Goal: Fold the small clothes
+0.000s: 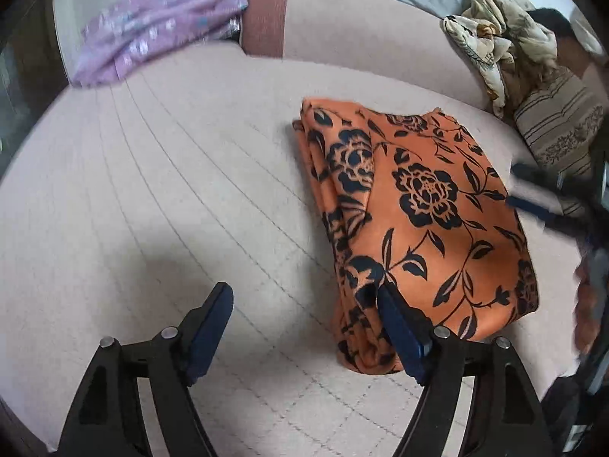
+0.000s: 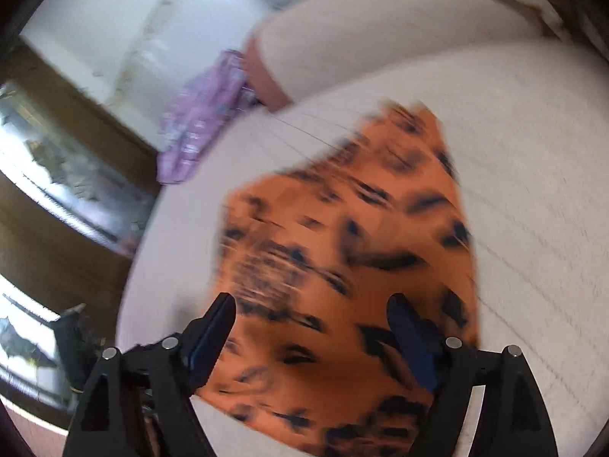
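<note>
An orange cloth with black flowers (image 1: 422,213) lies folded in a thick stack on the pale quilted sofa seat (image 1: 152,190). My left gripper (image 1: 304,293) is open just left of the cloth's near corner, its right finger (image 1: 399,327) touching the cloth's edge. My right gripper shows blurred at the right edge of the left wrist view (image 1: 533,194), beside the cloth's far side. In the right wrist view the right gripper (image 2: 312,304) is open and hovers over the same orange cloth (image 2: 342,247), which is smeared by motion.
A purple flowered garment (image 1: 152,34) lies at the sofa's back left, also in the right wrist view (image 2: 198,122). A crumpled beige patterned cloth (image 1: 506,42) and a striped cushion (image 1: 559,122) sit at the right. The sofa backrest (image 1: 361,34) runs behind.
</note>
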`<state>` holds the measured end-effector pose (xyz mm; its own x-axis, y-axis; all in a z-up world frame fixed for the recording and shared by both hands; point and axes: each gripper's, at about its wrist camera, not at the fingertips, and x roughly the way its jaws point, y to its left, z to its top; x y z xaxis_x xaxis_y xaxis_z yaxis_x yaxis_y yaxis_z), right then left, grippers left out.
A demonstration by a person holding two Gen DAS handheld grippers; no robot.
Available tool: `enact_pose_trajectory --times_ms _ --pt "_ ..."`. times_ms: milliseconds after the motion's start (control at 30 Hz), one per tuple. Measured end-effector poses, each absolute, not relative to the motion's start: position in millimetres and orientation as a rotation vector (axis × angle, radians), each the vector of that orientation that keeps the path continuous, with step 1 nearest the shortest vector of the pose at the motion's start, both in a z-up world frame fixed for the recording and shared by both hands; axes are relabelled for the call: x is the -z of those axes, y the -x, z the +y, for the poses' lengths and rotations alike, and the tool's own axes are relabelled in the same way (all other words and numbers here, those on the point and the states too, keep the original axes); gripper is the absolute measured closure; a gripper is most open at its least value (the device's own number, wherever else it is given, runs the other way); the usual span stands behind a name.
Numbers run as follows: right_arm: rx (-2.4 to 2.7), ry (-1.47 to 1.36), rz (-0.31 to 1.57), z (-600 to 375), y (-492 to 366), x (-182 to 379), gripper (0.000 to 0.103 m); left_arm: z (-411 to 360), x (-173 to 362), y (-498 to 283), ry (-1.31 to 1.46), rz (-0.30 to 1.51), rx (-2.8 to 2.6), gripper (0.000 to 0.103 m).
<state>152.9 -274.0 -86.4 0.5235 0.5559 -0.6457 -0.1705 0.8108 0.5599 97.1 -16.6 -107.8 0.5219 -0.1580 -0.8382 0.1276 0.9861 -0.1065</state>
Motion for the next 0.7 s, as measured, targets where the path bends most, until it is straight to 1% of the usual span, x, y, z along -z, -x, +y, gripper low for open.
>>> enact_pose_trajectory --times_ms 67,100,133,200,233,267,333,467,600,700 --pt "-0.443 -0.452 0.883 -271 -162 75 0.017 -16 112 -97 0.039 1.031 0.168 0.024" --pt "-0.417 -0.469 0.887 -272 -171 79 0.015 -19 112 -96 0.047 1.037 0.159 0.024" --pt "-0.388 -0.485 0.911 -276 -180 89 0.008 -19 111 -91 0.058 1.035 0.154 0.024" --pt "-0.330 -0.508 1.031 -279 -199 125 0.008 -13 103 -79 0.079 1.023 0.163 0.024" --pt "-0.323 -0.509 0.993 -281 -192 121 0.009 -13 99 -75 0.070 1.013 0.156 0.024" --pt "-0.334 -0.497 0.955 -279 -182 108 0.009 -12 93 -69 0.046 0.989 0.137 0.020" --pt "-0.356 -0.444 0.929 -269 -160 88 0.009 -10 85 -59 0.018 0.955 0.104 0.017" --pt "-0.317 -0.295 0.835 -254 -96 56 0.008 -17 69 -46 -0.021 0.906 0.102 0.017" --pt "-0.249 -0.184 0.831 -246 -41 55 0.007 -23 50 -26 -0.025 0.858 0.121 0.017" --pt "-0.196 -0.166 0.852 -250 -10 63 0.007 -26 39 -12 -0.025 0.826 0.121 0.013"
